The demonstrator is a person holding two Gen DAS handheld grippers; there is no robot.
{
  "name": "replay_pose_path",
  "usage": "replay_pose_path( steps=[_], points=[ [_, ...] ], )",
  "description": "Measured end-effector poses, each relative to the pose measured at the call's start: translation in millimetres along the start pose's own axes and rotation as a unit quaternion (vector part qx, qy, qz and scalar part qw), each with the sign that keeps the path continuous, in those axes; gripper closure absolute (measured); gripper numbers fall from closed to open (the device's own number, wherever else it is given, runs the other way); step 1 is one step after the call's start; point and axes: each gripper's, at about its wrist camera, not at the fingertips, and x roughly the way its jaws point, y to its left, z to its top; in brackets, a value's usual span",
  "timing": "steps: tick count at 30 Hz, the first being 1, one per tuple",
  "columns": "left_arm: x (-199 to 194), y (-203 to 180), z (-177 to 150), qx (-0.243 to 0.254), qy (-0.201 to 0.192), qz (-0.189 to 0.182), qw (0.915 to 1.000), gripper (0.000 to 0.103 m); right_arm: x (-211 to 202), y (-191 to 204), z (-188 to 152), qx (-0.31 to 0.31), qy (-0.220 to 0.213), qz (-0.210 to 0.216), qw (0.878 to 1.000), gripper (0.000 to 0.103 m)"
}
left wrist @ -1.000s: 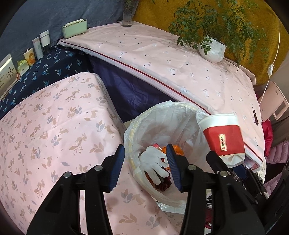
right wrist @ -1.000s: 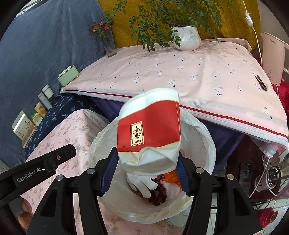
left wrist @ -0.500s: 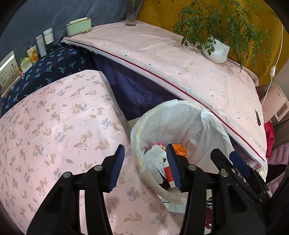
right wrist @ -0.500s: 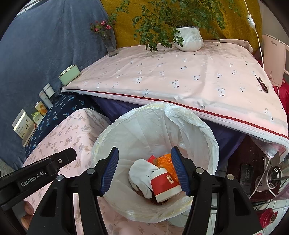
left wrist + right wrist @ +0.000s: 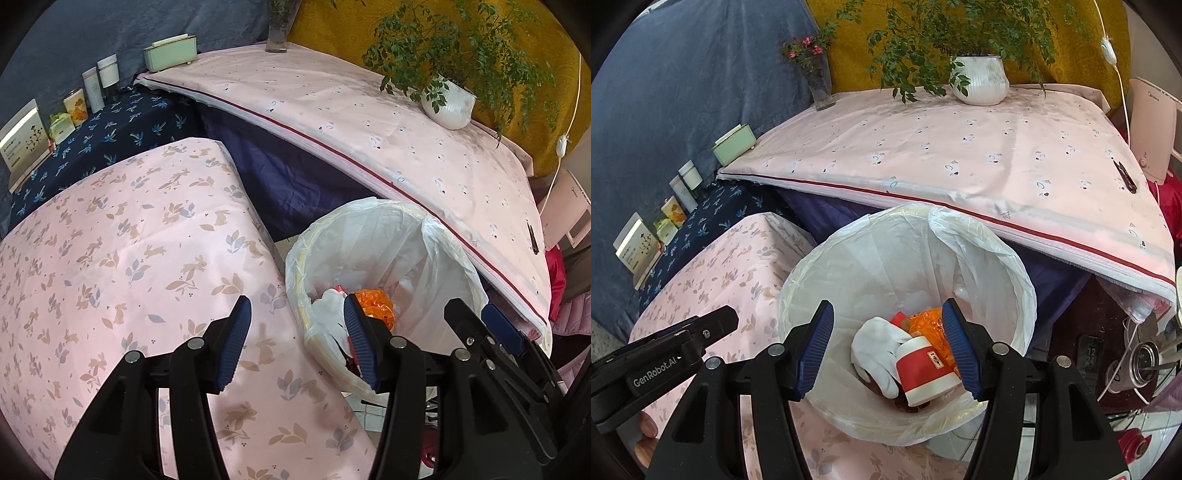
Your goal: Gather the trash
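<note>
Above the bin [image 5: 1015, 291], the right gripper [image 5: 888, 347] is hanging wide and empty, cup [image 5: 923, 371] lying inside; the left gripper [image 5: 297, 343] is opening, empty, probably seeking remaining trash.

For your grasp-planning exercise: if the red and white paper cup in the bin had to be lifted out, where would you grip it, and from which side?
Grip the red and white paper cup across its red band, coming from above through the bin's open top. It lies tilted on the white glove, side exposed.

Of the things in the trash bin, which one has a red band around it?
The paper cup, lying on its side beside the white glove. The orange wrapper behind it is crumpled and has no band.
</note>
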Motion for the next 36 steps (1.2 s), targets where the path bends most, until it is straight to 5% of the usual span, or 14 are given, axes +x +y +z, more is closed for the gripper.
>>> replay_pose_path(
  steps=[12, 19, 36],
  points=[
    [-4.3, 18.8, -18.3, -0.004, -0.003, 0.019, 0.9998, 0.047, -7.2, 10.1, -12.5, -0.037, 0.011, -0.021, 0.999, 0.034],
    [-9.1, 28.1, -31.4, -0.005, -0.011, 0.032, 0.9994, 0.032, -9.0, 15.7, -21.2, -0.06, 0.017, -0.029, 0.998, 0.029],
    [-13.6, 35.3, -65.0, 0.011, -0.023, 0.085, 0.9961, 0.014, -13.2, 18.9, -46.0, -0.093, 0.037, -0.029, 0.995, 0.018]
  ],
)
